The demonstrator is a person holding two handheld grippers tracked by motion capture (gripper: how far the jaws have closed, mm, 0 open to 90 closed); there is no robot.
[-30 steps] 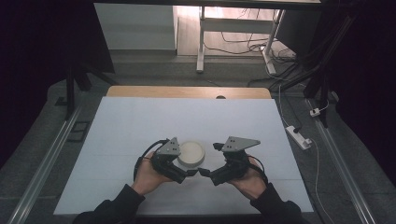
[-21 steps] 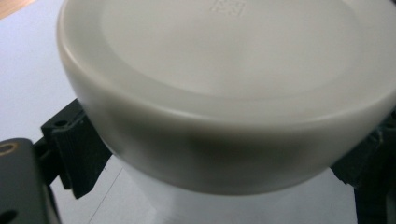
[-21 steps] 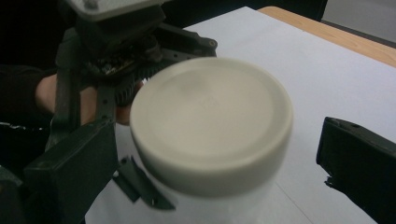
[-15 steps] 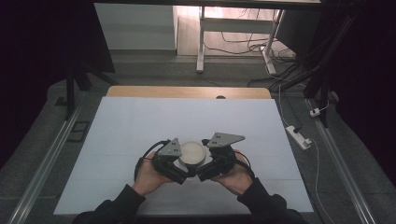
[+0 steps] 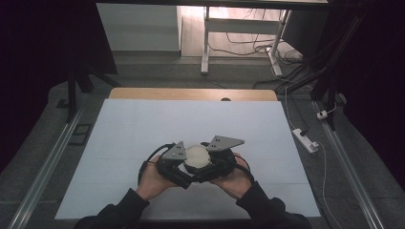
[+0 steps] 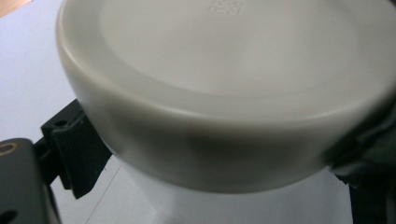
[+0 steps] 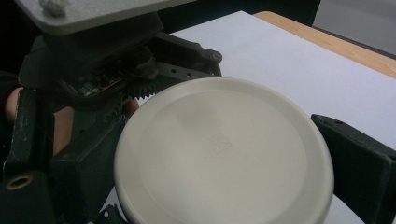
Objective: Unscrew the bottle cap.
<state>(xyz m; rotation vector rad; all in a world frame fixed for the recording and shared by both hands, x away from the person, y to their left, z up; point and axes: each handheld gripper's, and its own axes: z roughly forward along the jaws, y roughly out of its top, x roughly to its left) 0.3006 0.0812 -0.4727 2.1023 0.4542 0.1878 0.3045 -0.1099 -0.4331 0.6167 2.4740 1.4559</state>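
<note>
Two grippers bracket the cream-lidded jar [image 5: 196, 155] at the mat's 6 o'clock: left gripper [image 5: 187, 168] clamps the body for counter-hold; right gripper [image 5: 206, 167] straddles the lid (contact unclear).

Round cream-white lidded container [image 5: 196, 155] (small embossed mark on lid) standing upright.

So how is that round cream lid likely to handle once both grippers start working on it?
The cream lid looks like smooth moulded plastic, so probably stiff but slippery against the jaws. Its rounded edge gives little to catch, so a grip may slide. The white container beneath seems light and may turn with the lid unless the left gripper holds it.
</note>
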